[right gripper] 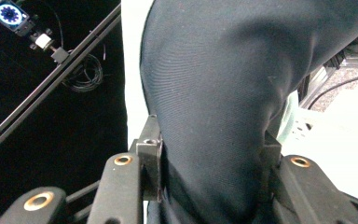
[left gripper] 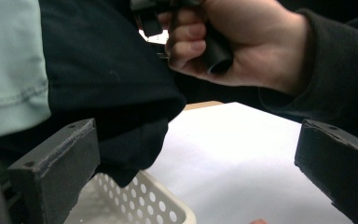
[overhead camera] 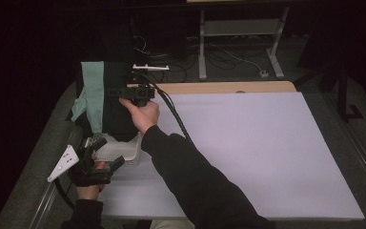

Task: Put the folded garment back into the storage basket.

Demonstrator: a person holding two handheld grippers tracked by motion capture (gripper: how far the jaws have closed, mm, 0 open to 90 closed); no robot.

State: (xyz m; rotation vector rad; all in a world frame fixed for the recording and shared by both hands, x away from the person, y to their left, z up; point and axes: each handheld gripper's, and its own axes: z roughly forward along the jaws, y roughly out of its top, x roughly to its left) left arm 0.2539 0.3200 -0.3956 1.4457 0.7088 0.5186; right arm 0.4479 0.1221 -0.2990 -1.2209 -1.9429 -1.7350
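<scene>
- Overhead, from the high view: the right gripper sits at about 10 o'clock on the table, in a hand whose dark sleeve runs down to 6 o'clock.
- It is up against the dark garment, which hangs above the white perforated basket at the table's left edge.
- A pale green cloth hangs at the garment's 9 o'clock side, touching it.
- The left gripper is at 8 o'clock, just beside the basket's near corner, grey three-cornered plate pointing out to the left.
- The white tabletop spreads toward 3 o'clock; a wooden strip borders it at 12 o'clock.
- Left gripper view: both black jaws stand wide apart with nothing pressed between them.
- The dark garment droops from 11 o'clock, its lower fold ending above the basket rim at 6 o'clock.
- The green cloth is at 9 o'clock.
- The other hand, fist around a gripper handle, is at 1 o'clock.
- Right gripper view: the dark garment rises from 6 o'clock between the two jaws, which clamp a thick bunch of its fabric.
- The basket peeks out at 3 o'clock behind the fabric.
- A black frame bar slants across at 10 o'clock.
</scene>
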